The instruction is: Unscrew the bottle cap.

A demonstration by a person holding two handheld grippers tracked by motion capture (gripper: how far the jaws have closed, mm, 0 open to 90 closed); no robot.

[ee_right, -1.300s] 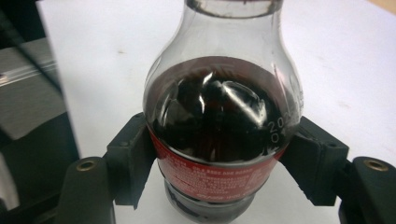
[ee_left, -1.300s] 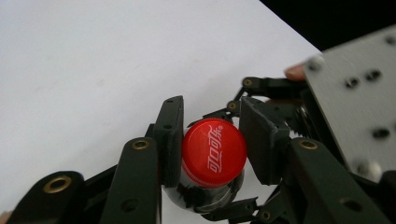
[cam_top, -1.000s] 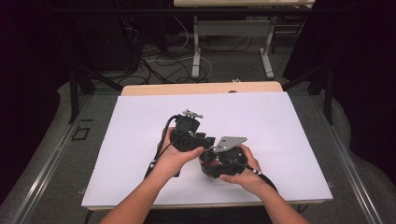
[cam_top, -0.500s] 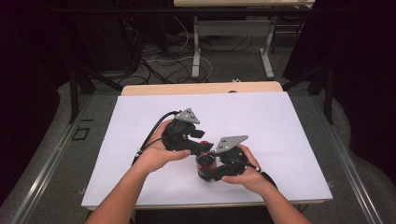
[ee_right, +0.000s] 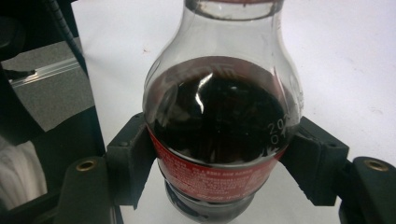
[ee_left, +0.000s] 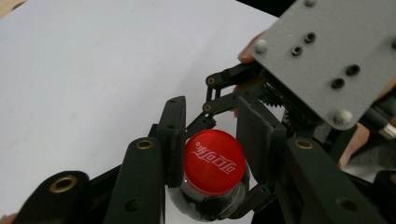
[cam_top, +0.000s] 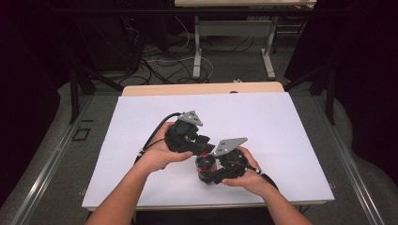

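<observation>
A glass cola bottle (ee_right: 219,121) with dark liquid and a red label stands upright on the white table sheet (cam_top: 281,122). My right gripper (ee_right: 219,172) is shut on its body, one pad on each side of the label. The bottle (cam_top: 206,165) shows between both hands near the table's front. From above, my left gripper (ee_left: 212,140) comes down over the red cap (ee_left: 215,161). Its jaws have just been closing, and both pads now press on the cap's sides. In the high view the left gripper (cam_top: 205,149) sits just above the right gripper (cam_top: 207,174).
The white sheet lies on a wooden table whose far edge (cam_top: 202,88) shows beyond it. Open sheet stretches to the left, right and back of the hands. Cables (cam_top: 159,61) and metal table legs (cam_top: 197,47) are on the floor behind.
The left gripper has shifted slightly and settled over the bottle top, its jaws drawn in on the cap. The right hand and the bottle have stayed put.
</observation>
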